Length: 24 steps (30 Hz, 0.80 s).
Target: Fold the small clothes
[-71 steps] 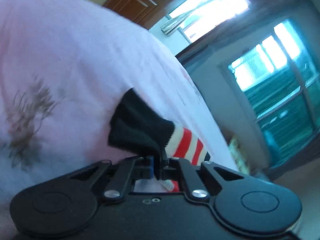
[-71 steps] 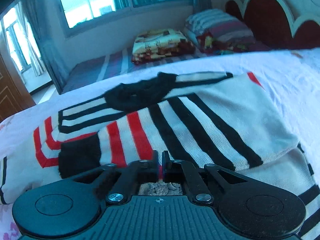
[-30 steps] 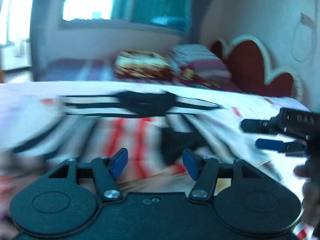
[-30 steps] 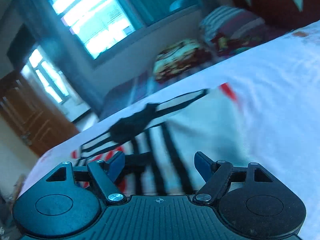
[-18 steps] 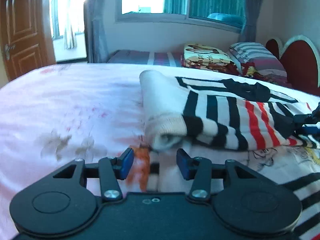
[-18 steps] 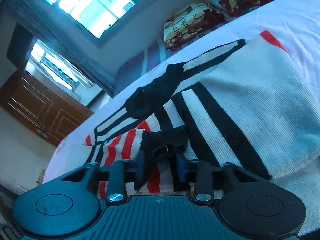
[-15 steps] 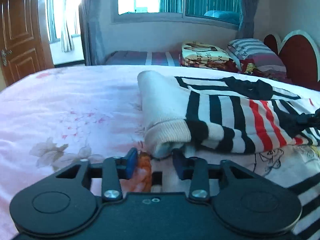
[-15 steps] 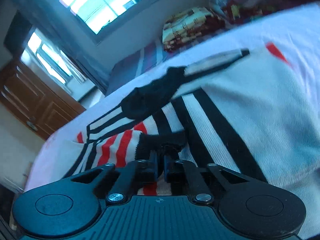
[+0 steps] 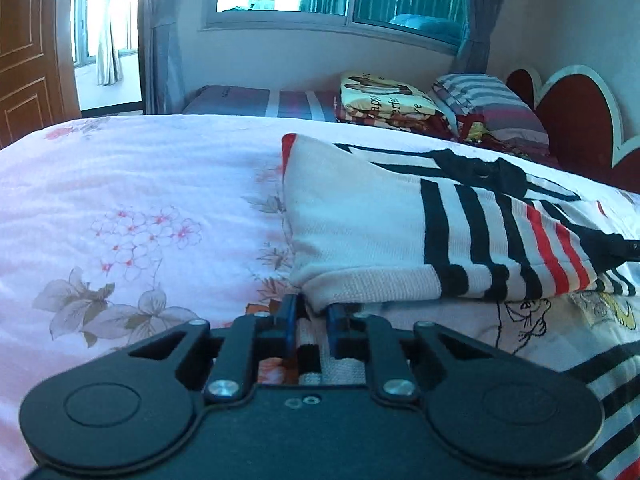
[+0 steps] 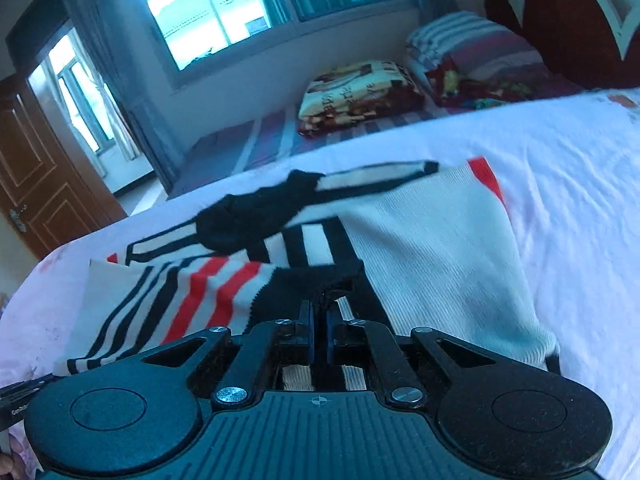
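Between closing left tongs (image 9: 311,322): sweater (image 9: 360,224) hem; right tongs (image 10: 318,330) clamp black cuff (image 10: 316,280)

Both tools are matte black. The left claw (image 9: 311,330) has blue pads (image 9: 289,326) on its inner faces, carried on slim black linkage bars pinned by silver screws (image 9: 221,388) just behind it. Farther back, a round raised disc (image 9: 102,404) sits to each side on a smooth body, with two small holes between them. The right claw (image 10: 318,334) has the same bars, screws and discs, but its body is ribbed (image 10: 320,432) and bears a small crosshair mark (image 10: 319,401) directly behind the claw.
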{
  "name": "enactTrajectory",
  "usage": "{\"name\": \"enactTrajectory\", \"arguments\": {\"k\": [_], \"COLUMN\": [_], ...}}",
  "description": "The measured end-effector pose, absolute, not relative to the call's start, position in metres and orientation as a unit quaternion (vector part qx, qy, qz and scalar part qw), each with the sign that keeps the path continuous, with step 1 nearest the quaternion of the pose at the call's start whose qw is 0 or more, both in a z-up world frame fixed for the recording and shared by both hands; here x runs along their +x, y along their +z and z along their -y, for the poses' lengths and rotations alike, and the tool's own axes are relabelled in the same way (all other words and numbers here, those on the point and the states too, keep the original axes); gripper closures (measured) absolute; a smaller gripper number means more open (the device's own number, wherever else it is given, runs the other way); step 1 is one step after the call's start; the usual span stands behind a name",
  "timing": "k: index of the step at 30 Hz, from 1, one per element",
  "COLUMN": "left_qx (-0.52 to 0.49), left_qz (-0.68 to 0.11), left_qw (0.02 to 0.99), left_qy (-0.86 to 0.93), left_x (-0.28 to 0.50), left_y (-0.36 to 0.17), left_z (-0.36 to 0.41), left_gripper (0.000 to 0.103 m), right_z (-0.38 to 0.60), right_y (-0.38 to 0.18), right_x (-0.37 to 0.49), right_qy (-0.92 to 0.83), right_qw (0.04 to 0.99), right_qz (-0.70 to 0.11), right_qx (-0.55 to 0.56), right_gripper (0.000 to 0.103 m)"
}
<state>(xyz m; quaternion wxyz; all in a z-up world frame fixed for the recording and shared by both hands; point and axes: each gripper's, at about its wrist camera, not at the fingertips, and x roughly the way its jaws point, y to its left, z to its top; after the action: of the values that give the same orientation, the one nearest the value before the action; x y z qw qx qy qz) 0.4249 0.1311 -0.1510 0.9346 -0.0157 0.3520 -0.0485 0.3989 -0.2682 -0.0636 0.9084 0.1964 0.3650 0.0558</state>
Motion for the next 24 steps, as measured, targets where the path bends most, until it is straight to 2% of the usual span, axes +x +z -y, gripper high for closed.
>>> {"name": "enactTrajectory", "arguments": {"k": [4,7,8,11,16,21,24], "left_qx": [-0.010,-0.004,-0.005,-0.012,-0.034,-0.027,-0.011], "left_qz": [-0.354,-0.358,-0.358,-0.350,-0.310,-0.338,-0.336], "left_qw": [0.933,0.932,0.932,0.935,0.948,0.935,0.935], "left_qy": [-0.053,-0.056,-0.058,-0.057,-0.060,-0.105,-0.116], "left_x": [0.425,0.426,0.426,0.416,0.409,0.444,0.455], "left_y": [-0.150,-0.152,-0.151,-0.147,-0.124,-0.143,-0.133], "left_z": [-0.132,-0.132,-0.133,-0.141,-0.142,-0.102,-0.099], "left_gripper": [0.088,0.083,0.079,0.053,0.055,0.051,0.053], "right_z": [0.266,0.268,0.268,0.274,0.276,0.248,0.256], "right_y": [-0.063,-0.068,-0.074,-0.071,-0.045,-0.072,-0.058], "right_x": [0.389,0.396,0.400,0.398,0.381,0.406,0.404], "right_qy": [0.050,0.036,0.033,0.014,0.010,0.027,0.033], "right_qw": [0.913,0.909,0.906,0.905,0.926,0.909,0.917], "right_qz": [-0.355,-0.367,-0.374,-0.374,-0.330,-0.394,-0.372], "right_qx": [0.194,0.193,0.194,0.204,0.186,0.132,0.139], "right_gripper": [0.098,0.098,0.098,0.098,0.098,0.098,0.098]}}
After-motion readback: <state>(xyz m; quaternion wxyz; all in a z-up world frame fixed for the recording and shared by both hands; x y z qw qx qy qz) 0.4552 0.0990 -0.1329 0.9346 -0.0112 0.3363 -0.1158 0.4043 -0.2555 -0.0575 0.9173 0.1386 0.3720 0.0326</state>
